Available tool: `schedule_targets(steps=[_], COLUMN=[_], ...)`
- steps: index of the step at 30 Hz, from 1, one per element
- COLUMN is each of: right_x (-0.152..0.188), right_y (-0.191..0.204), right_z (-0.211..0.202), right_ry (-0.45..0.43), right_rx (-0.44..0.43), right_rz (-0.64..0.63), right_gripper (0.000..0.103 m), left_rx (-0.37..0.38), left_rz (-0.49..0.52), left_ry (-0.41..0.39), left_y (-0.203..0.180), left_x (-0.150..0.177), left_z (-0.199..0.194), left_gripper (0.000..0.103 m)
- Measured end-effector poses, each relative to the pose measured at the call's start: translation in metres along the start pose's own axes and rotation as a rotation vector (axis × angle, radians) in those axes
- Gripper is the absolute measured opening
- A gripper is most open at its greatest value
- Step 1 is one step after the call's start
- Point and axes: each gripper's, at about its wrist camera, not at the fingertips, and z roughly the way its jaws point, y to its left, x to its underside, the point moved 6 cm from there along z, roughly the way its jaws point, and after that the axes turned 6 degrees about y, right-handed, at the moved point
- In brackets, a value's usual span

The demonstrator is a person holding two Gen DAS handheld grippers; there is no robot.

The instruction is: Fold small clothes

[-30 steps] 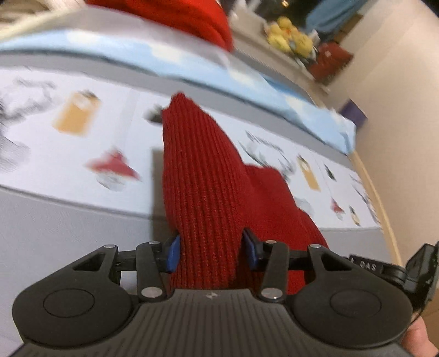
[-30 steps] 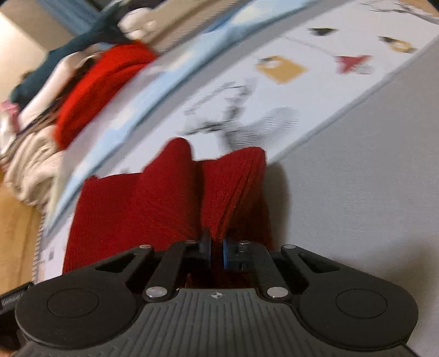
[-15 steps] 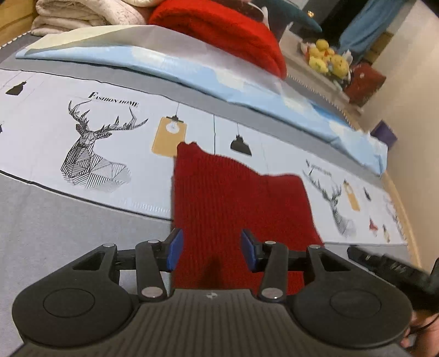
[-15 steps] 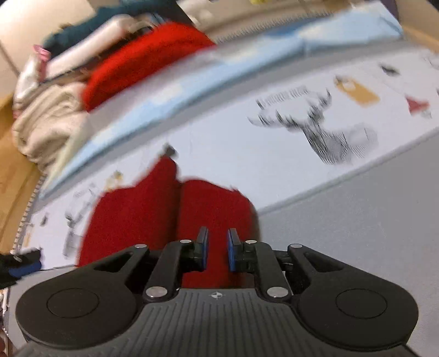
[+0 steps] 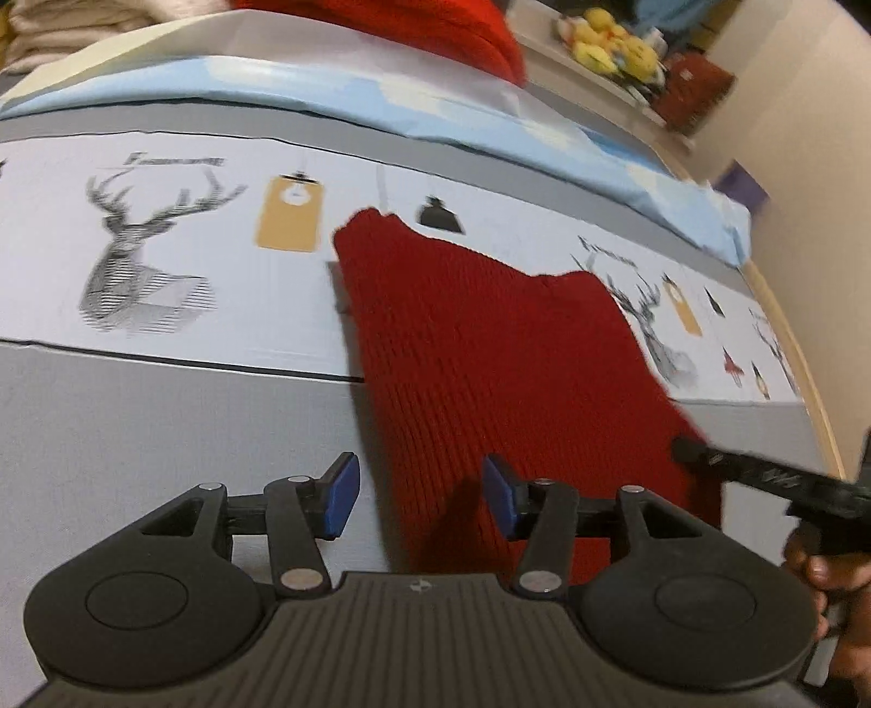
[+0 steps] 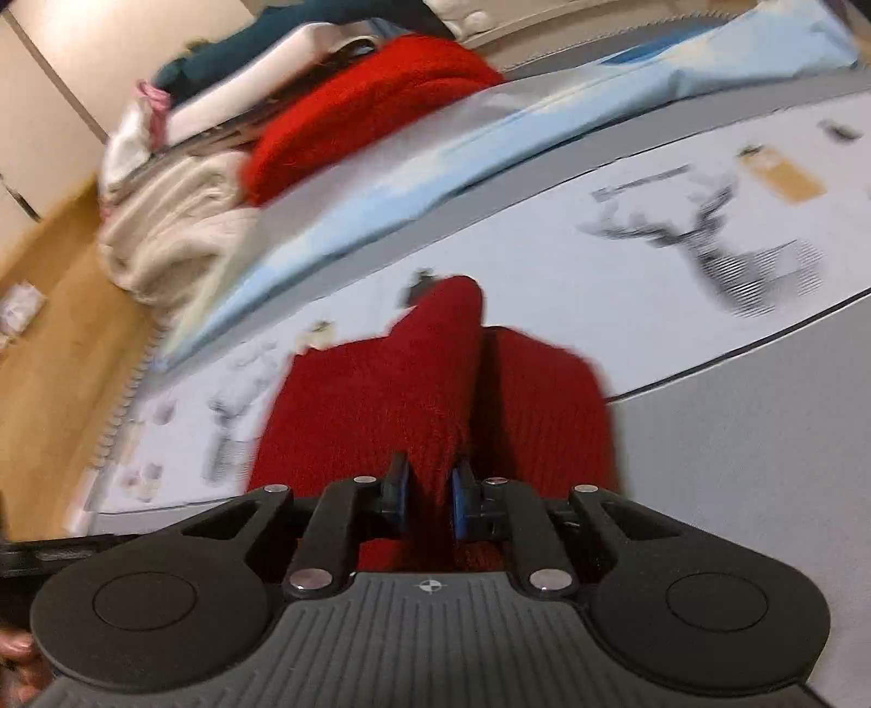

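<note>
A dark red knitted garment (image 5: 490,348) lies mostly flat on the printed bed cover. My left gripper (image 5: 419,501) is open above the garment's near left edge, its blue pads apart and holding nothing. In the right wrist view the same garment (image 6: 381,392) has a raised fold running up from my right gripper (image 6: 427,498), whose pads stand slightly apart with the red knit between them. The right gripper's tip also shows in the left wrist view (image 5: 762,479) at the garment's right edge.
The bed cover (image 5: 163,261) is white with deer prints and a grey band. A light blue sheet (image 5: 381,103) runs along the back. A bright red blanket (image 6: 370,114) and a pile of pale bedding (image 6: 179,229) lie behind it. Stuffed toys (image 5: 615,43) sit on a far shelf.
My left gripper has opened wider and let go of the garment, which dropped flat. My right gripper's pads have parted from shut to a narrow gap around the fold.
</note>
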Motion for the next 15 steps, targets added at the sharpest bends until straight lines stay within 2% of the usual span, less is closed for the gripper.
schedule_targets(steps=[2, 5, 6, 7, 8, 10, 13, 15], right_x=[0.010, 0.019, 0.019, 0.020, 0.023, 0.025, 0.015, 0.011], right_y=[-0.015, -0.025, -0.022, -0.018, -0.014, -0.014, -0.009, -0.003], right_z=[0.007, 0.017, 0.019, 0.020, 0.023, 0.023, 0.007, -0.005], right_ry=[0.078, 0.155, 0.151, 0.149, 0.159, 0.173, 0.131, 0.104], right_rx=[0.083, 0.069, 0.078, 0.100, 0.115, 0.129, 0.086, 0.069], right_rz=[-0.025, 0.018, -0.005, -0.047, -0.076, -0.087, -0.037, -0.058], right_gripper=[0.015, 0.017, 0.017, 0.017, 0.017, 0.018, 0.018, 0.018], left_rx=[-0.001, -0.045, -0.066, -0.078, -0.074, -0.059, -0.026, -0.029], left_rz=[0.024, 0.049, 0.052, 0.049, 0.039, 0.026, 0.078, 0.121], left_ry=[0.029, 0.114, 0.128, 0.135, 0.134, 0.110, 0.060, 0.105], left_y=[-0.009, -0.014, -0.014, -0.013, -0.013, -0.014, -0.025, -0.026], left_x=[0.004, 0.017, 0.020, 0.022, 0.022, 0.020, 0.020, 0.028], left_z=[0.011, 0.038, 0.043, 0.047, 0.047, 0.039, 0.024, 0.033], left_gripper=[0.058, 0.065, 0.072, 0.073, 0.073, 0.065, 0.063, 0.063])
